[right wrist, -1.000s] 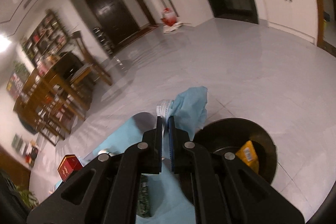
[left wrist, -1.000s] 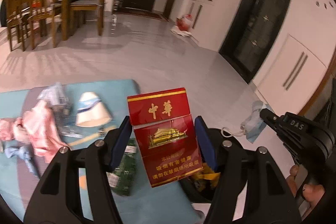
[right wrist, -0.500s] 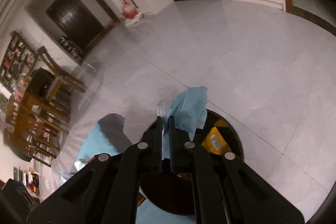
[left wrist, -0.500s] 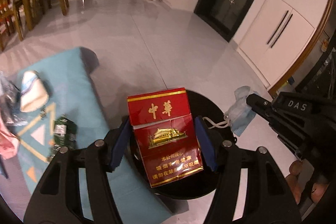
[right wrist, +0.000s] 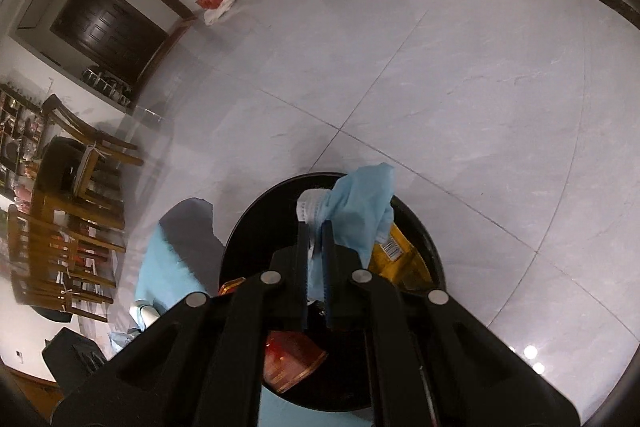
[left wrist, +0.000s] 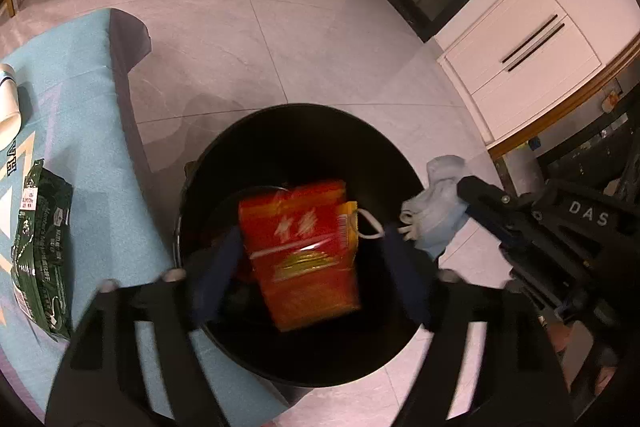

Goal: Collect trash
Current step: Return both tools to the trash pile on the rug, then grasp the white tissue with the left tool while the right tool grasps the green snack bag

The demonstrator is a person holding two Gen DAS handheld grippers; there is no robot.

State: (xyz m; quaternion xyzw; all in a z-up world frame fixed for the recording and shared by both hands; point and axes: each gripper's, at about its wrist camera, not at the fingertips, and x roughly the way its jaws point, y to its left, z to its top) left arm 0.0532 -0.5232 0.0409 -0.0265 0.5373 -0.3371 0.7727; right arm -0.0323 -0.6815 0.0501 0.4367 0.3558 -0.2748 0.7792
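A round black trash bin (left wrist: 304, 123) stands on the floor beside the blue mat. My left gripper (left wrist: 312, 267) is open above it, and the red cigarette pack (left wrist: 304, 251), blurred, drops free between the fingers into the bin. A yellow wrapper (right wrist: 396, 255) lies inside the bin. My right gripper (right wrist: 316, 247) is shut on a light blue face mask (right wrist: 360, 215) and holds it over the bin's rim. The mask (left wrist: 436, 207) and right gripper also show at the right of the left wrist view. The falling pack (right wrist: 288, 367) shows below my right fingers.
A blue mat (left wrist: 80, 75) lies left of the bin with a green packet (left wrist: 40, 251) and a white paper cup (left wrist: 8, 103) on it. White cabinets (left wrist: 528, 43) stand at the right. Wooden chairs and a table (right wrist: 68, 187) stand far left.
My left gripper has opened and let go of the red cigarette pack, which now falls into the bin. Both grippers have tilted down closer over the bin; the right still holds the mask.
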